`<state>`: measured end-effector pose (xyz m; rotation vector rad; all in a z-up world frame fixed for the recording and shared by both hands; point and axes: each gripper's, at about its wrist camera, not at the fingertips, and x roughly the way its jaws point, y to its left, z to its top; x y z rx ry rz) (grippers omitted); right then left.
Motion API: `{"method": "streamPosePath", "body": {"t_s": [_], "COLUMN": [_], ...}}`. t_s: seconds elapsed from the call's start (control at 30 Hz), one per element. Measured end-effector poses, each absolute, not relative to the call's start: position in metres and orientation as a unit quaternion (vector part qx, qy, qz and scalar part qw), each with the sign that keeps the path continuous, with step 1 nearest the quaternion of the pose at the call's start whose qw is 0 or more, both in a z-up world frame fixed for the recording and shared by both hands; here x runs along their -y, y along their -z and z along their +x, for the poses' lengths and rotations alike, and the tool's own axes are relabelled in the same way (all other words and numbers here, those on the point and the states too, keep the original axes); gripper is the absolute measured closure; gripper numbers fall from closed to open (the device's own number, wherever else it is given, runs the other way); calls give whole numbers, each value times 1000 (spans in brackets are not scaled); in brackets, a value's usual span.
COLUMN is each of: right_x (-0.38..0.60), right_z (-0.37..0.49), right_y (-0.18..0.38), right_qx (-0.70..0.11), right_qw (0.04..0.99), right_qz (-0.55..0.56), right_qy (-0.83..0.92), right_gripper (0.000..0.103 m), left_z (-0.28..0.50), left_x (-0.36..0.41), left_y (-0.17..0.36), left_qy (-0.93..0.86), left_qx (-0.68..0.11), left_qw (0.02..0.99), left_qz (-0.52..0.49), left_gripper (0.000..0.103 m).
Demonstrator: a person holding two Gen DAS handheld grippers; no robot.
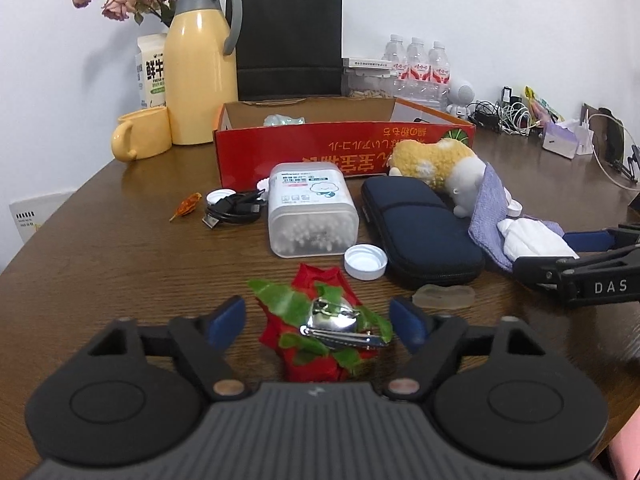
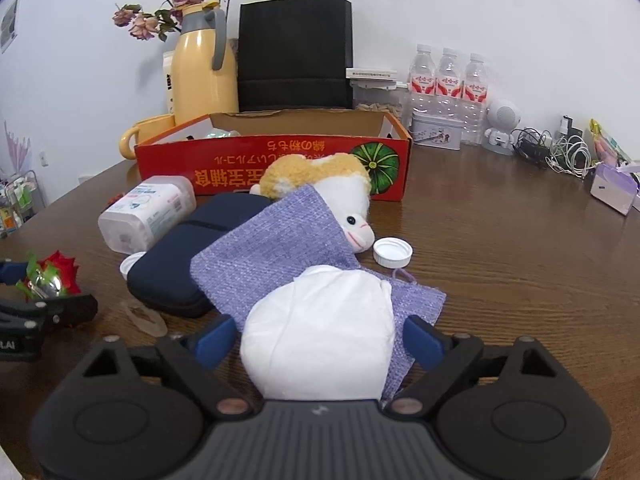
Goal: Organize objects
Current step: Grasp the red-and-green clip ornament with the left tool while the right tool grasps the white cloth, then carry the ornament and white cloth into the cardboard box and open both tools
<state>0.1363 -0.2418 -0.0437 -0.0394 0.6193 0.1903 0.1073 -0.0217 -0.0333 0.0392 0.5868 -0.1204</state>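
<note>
A red artificial rose (image 1: pixel 316 280) with green leaves lies on the brown table (image 1: pixel 120 260), and a shiny nail clipper (image 1: pixel 336 324) rests on top of it. My left gripper (image 1: pixel 318 320) is open, its blue pads either side of the rose with small gaps. A white folded mask (image 2: pixel 320 332) lies on a purple cloth (image 2: pixel 272 256). My right gripper (image 2: pixel 320 340) is open around the mask, and the pads do not visibly press it. Behind stands an open red cardboard box (image 2: pixel 280 160).
Between the grippers lie a navy zip case (image 1: pixel 420 228), a cotton-swab box (image 1: pixel 312 208), a plush toy (image 2: pixel 344 200), white caps (image 2: pixel 392 252), a black cable (image 1: pixel 232 208) and a translucent piece (image 1: pixel 444 296). A yellow jug (image 1: pixel 200 68), a mug, a black bag and water bottles (image 2: pixel 448 80) line the back.
</note>
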Motion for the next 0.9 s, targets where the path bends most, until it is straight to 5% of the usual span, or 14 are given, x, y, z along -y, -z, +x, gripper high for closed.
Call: {"method": "streamPosePath", "body": {"t_s": [0.23, 0.9], "right_x": [238, 235], "right_z": [135, 125], "right_y": [45, 16], "right_qx": [-306, -262], "right_qw": [947, 959], "right_qz": [-32, -42], "right_qy": [-92, -100], "right_gripper": [25, 30], "left_z": [108, 109], "left_x": [20, 11], "left_y": [35, 8], "left_qy": [71, 76], "left_qx": [-299, -257], "left_qw": [952, 964], "left_qz": [12, -3], "left_gripper": [44, 46]}}
